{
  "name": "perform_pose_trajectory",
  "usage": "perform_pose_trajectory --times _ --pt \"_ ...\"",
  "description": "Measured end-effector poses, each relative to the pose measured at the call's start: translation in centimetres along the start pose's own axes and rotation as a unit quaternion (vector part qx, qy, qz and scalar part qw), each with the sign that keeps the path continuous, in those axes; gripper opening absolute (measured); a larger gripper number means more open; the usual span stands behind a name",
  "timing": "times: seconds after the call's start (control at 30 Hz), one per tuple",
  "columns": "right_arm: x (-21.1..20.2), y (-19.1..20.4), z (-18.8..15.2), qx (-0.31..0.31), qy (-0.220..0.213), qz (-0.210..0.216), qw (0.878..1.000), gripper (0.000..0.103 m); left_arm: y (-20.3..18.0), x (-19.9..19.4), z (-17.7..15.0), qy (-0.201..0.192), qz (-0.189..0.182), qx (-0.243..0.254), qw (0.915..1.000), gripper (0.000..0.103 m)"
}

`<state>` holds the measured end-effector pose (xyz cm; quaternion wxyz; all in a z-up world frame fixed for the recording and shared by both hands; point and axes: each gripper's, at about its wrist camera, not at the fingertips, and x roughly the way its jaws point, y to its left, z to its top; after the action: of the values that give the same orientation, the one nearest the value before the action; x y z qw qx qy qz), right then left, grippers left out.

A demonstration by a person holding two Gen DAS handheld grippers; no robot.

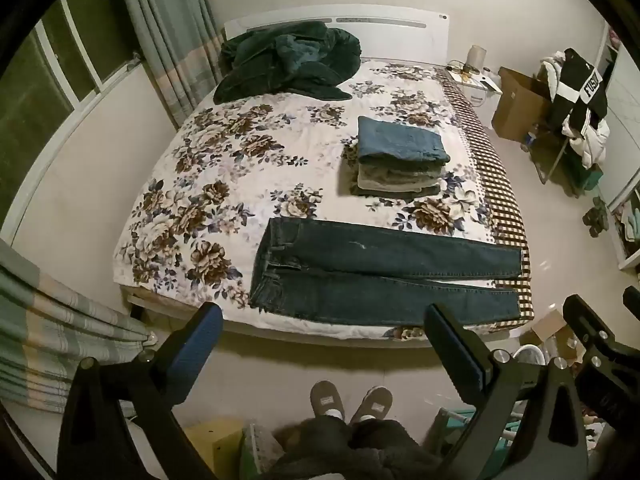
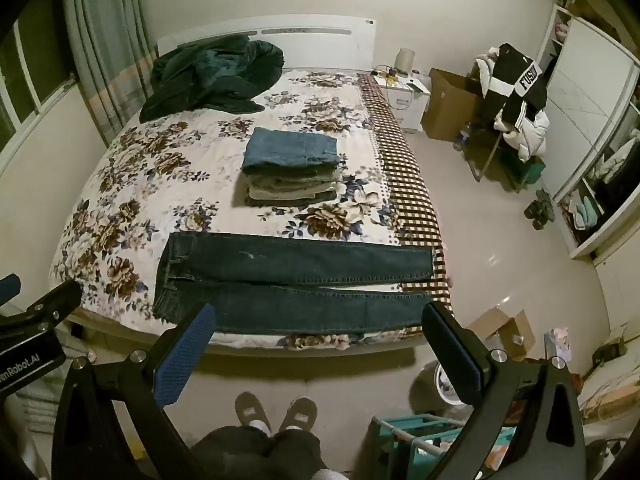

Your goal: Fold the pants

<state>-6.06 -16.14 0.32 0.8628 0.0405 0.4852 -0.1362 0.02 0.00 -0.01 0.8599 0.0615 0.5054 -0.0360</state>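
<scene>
Looking down, we see the floral bed [image 1: 192, 184] carrying dark jeans [image 1: 380, 276] flat along its near edge, waistband left, and a stack of folded pants [image 1: 400, 160] behind them. Our left hand-held gripper [image 1: 320, 332] and right hand-held gripper [image 2: 318, 334] hang spread apart, empty, before that edge.
</scene>
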Motion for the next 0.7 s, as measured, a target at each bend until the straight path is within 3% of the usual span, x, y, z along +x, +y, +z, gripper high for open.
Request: perform_pose_trajectory --times 0.7 --pt "-0.70 0.13 0.66 -0.002 -0.005 0.002 1.000 0.103 0.41 -0.32 0.76 -0.007 0.002 0.000 1.0000 0.103"
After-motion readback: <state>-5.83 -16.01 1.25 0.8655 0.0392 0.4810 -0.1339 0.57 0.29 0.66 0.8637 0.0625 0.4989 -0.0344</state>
